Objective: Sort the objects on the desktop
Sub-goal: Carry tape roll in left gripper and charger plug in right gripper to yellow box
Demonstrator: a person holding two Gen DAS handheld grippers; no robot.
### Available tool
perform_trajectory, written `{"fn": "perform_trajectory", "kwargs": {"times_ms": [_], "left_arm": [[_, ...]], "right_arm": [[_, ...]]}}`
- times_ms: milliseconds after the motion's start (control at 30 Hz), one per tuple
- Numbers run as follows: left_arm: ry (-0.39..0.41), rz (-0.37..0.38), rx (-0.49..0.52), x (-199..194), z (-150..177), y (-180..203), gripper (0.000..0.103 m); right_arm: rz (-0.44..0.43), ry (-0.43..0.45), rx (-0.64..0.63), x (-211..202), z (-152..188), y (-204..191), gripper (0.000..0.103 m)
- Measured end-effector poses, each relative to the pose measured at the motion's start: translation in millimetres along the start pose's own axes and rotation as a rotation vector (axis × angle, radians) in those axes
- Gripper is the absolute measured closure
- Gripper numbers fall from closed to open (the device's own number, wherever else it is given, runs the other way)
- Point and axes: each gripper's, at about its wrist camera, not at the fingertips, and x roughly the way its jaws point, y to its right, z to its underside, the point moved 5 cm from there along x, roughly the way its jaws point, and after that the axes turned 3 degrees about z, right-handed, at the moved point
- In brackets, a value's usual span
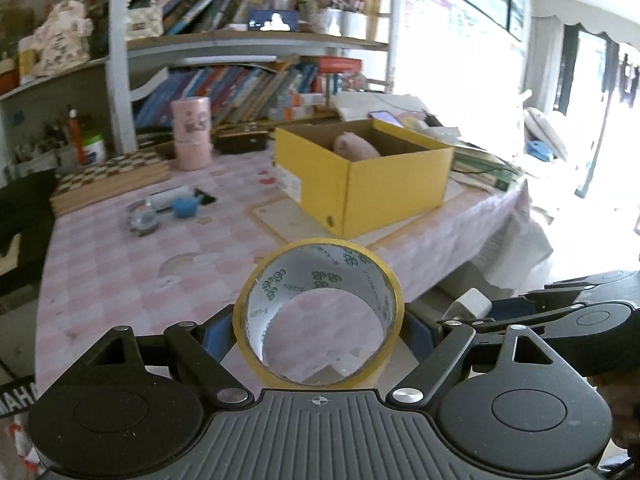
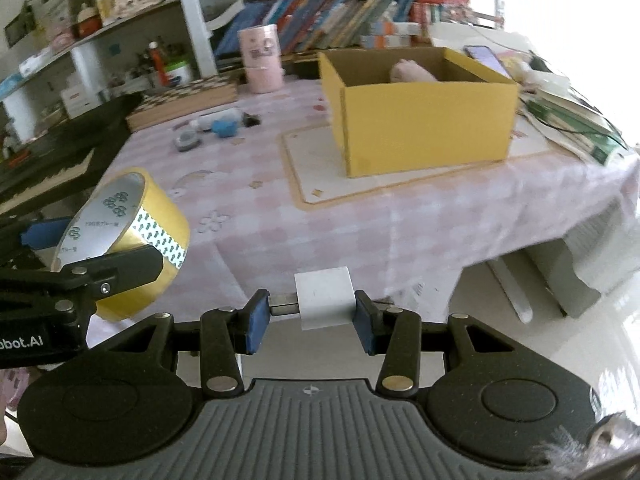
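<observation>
A roll of yellow tape [image 1: 320,270] stands between the blue pads of my left gripper [image 1: 317,338], which is shut on its sides; in the right wrist view the tape roll [image 2: 120,216] hangs at the left in that left gripper [image 2: 80,248]. My right gripper [image 2: 312,316] is shut on a white plug block [image 2: 326,298], its metal prongs against the left pad. In the left wrist view the right gripper [image 1: 560,312] shows at the right with the plug block [image 1: 468,304]. Both hover over the table's near edge. A yellow cardboard box [image 1: 384,188] [image 2: 424,120] stands open ahead with a pink soft thing [image 1: 354,146] [image 2: 412,72] inside.
On the pink checked tablecloth [image 2: 280,208] lie a blue object [image 2: 224,127], a white tube, a small grey item [image 2: 186,140], a pink canister [image 2: 260,58] and a chequered board [image 1: 112,176]. Books [image 2: 576,124] and a phone [image 2: 484,56] crowd the right side. Bookshelves stand behind.
</observation>
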Motion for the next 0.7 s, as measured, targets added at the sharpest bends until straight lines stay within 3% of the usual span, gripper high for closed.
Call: {"fn": "perform_trajectory", "kwargs": {"times_ms": [333,700], "left_arm": [[-0.006,0.050,0.040,12,-4,17,0.018],[-0.003,0.050,0.056,27,-17,24,0.018]], "right_arm": [[0.044,-0.007,0.041,-4,4,20,0.061],[0.042,-0.010,0.043,4,-5,32,0.061]]}}
